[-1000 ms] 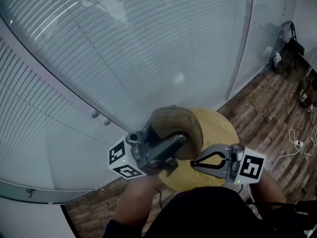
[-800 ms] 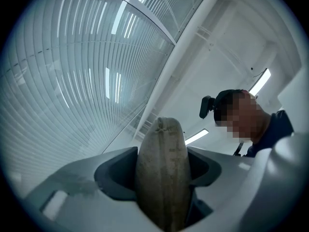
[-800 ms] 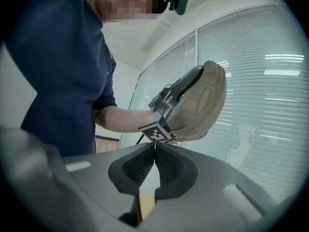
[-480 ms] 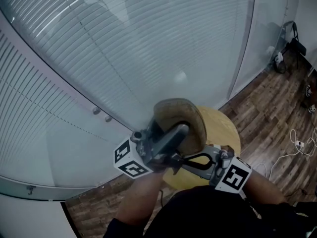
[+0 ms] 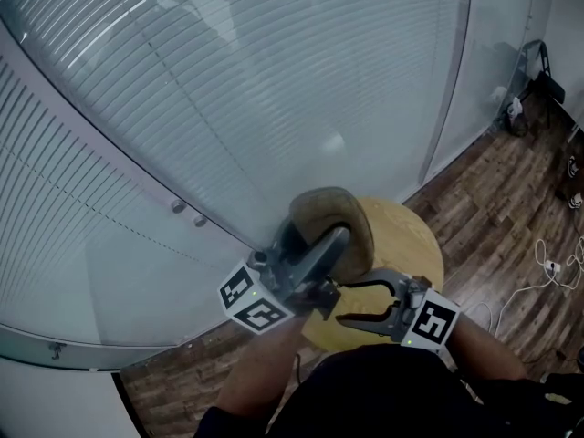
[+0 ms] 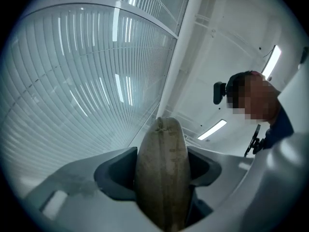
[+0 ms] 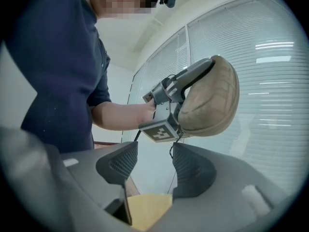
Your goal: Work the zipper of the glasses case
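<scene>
A tan fabric glasses case (image 5: pixel 330 219) is held up in the air above a round wooden table (image 5: pixel 412 237). My left gripper (image 5: pixel 330 245) is shut on it; in the left gripper view the case (image 6: pixel 163 173) fills the gap between both jaws, narrow edge up. Just below and to the right, my right gripper (image 5: pixel 342 303) points at the case's lower end, its jaws opening with nothing pressed between them. In the right gripper view the case (image 7: pixel 211 103) hangs ahead, and a thin dark zipper cord (image 7: pixel 172 148) dangles beside one jaw tip of the right gripper (image 7: pixel 150 162).
A frosted glass wall with blinds (image 5: pixel 228 89) stands close behind the table. Wood floor (image 5: pixel 511 199) runs to the right, with white cables (image 5: pixel 552 267) and dark gear (image 5: pixel 534 85) on it. The person's forearm (image 7: pixel 123 115) and dark shirt fill the left of the right gripper view.
The right gripper slid left under the case's lower end, then its jaws parted from shut. The left gripper and case shifted slightly right and kept their grip.
</scene>
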`<control>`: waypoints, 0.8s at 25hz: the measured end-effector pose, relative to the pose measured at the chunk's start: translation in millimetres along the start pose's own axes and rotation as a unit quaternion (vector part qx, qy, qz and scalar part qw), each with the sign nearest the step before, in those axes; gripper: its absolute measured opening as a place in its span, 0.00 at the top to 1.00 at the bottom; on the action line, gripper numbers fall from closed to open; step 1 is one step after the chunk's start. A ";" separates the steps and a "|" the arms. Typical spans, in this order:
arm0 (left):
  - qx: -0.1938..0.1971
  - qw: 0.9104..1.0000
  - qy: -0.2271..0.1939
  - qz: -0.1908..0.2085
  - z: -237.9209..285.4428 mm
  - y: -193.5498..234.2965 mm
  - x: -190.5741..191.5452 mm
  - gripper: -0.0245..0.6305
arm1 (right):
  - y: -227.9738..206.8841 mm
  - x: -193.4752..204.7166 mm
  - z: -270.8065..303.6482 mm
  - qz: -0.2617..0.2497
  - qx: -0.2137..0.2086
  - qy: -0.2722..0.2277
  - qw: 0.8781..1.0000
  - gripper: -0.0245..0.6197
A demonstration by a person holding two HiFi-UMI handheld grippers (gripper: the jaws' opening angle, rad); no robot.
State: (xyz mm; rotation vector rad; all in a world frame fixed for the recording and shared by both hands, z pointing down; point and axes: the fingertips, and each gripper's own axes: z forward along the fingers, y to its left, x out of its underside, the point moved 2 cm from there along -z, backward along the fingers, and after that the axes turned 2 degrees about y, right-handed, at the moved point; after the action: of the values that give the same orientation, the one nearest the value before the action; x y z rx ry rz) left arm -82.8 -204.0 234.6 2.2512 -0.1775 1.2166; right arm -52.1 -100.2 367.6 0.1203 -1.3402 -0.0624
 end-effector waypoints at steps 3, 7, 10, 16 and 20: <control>-0.044 0.997 0.038 0.050 -5.0 11.3 11.6 0.51 | -4.9 6.9 -6.9 0.003 0.014 0.005 1.000 0.59; -0.100 0.989 0.071 0.080 -8.7 22.7 23.6 0.51 | -26.5 19.1 -35.2 0.005 0.056 0.011 0.998 0.59; -0.127 0.982 0.086 0.109 -13.3 33.3 28.2 0.51 | -58.4 22.1 -61.5 0.008 0.130 -0.002 0.992 0.60; -0.180 0.952 0.149 0.197 -35.7 51.3 53.8 0.51 | -112.6 46.7 -124.4 0.068 0.315 -0.021 0.946 0.66; -0.192 0.948 0.169 0.192 -56.1 57.8 78.4 0.50 | -112.7 68.5 -151.9 0.132 0.380 -0.052 0.914 0.78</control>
State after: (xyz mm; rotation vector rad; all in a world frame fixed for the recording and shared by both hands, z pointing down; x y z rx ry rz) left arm -99.6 -210.2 345.5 1.6883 -0.6813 1.5899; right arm 114.1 -212.1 386.0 0.5971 -1.4135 0.6987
